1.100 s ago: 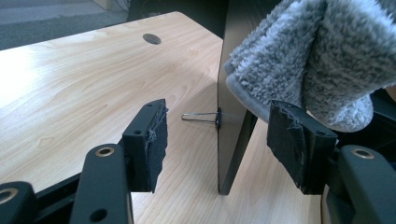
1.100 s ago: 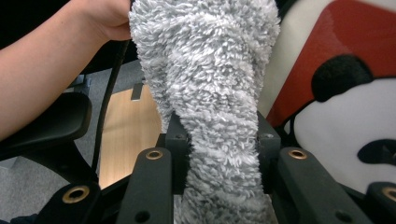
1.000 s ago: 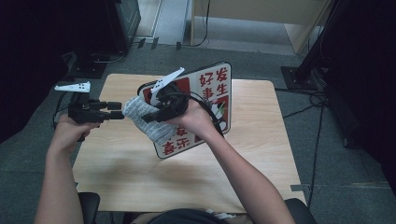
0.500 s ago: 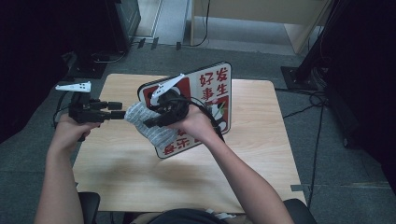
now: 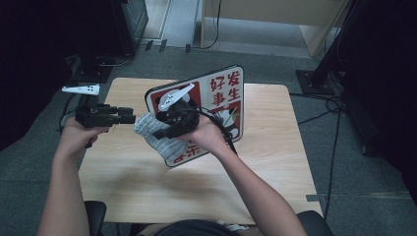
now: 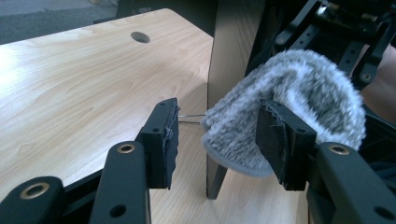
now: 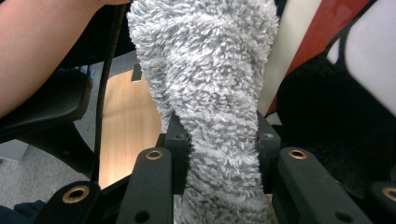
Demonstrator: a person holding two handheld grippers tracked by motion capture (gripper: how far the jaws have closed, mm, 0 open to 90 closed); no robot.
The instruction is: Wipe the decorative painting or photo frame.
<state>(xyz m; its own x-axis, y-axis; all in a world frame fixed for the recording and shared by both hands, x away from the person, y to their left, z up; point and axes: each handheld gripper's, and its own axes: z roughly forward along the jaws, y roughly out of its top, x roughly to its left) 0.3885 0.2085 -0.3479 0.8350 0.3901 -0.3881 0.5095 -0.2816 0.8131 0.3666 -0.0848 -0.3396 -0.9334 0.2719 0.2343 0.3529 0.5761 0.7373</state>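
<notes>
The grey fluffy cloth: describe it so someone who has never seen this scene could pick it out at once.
Start at the wooden table and find the red-and-white sign board standing on it. Just in front of the board's left edge, the right gripper is clamped on the cloth, holding it above the table. It is the one soft thing there: grey, shaggy and bunched, unlike the flat, hard board behind it.

Pale wooden table [image 5: 275, 162] on grey carpet [image 5: 354, 162], with a round cable hole [image 6: 140, 36] near one corner. Standing upright on it, a white sign [image 5: 223, 91] with red characters and a red-and-black picture. Beyond the table, a light wooden cabinet [image 5: 275, 19] and a black stand base [image 5: 93, 73]; to the right, loose cables [image 5: 324, 105] across the floor.
</notes>
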